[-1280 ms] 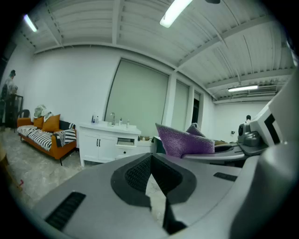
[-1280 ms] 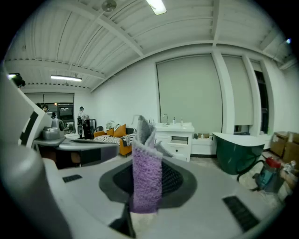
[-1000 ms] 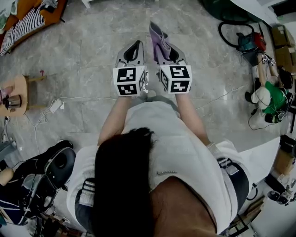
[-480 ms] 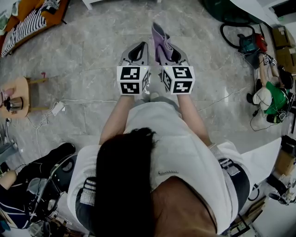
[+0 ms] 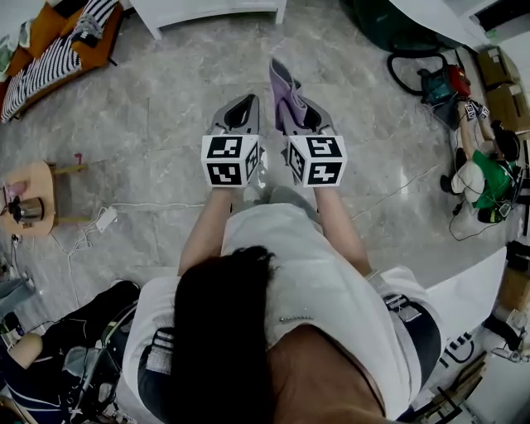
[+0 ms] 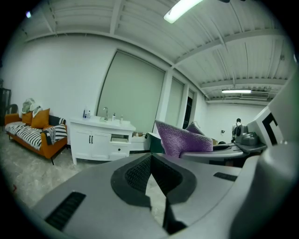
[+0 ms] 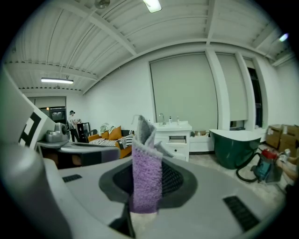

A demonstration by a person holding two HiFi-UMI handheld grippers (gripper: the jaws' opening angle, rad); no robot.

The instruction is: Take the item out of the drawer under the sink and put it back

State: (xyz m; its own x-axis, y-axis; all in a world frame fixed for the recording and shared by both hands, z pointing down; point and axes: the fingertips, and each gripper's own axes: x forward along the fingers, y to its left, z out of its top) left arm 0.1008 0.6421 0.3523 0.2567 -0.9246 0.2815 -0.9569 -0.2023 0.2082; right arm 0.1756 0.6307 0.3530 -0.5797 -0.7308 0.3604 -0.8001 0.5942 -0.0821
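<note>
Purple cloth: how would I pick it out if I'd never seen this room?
Find the person standing on the grey marble floor, holding two claws out front. The purple cloth is the fuzzy folded strip pinched in the right claw; the left claw is empty.

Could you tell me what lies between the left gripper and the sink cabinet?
Only bare floor separates left gripper and sink cabinet, seen in the head view.

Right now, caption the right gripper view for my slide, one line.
Right tongs clamped on a folded purple cloth, pointing toward the white sink cabinet across the room.
</note>
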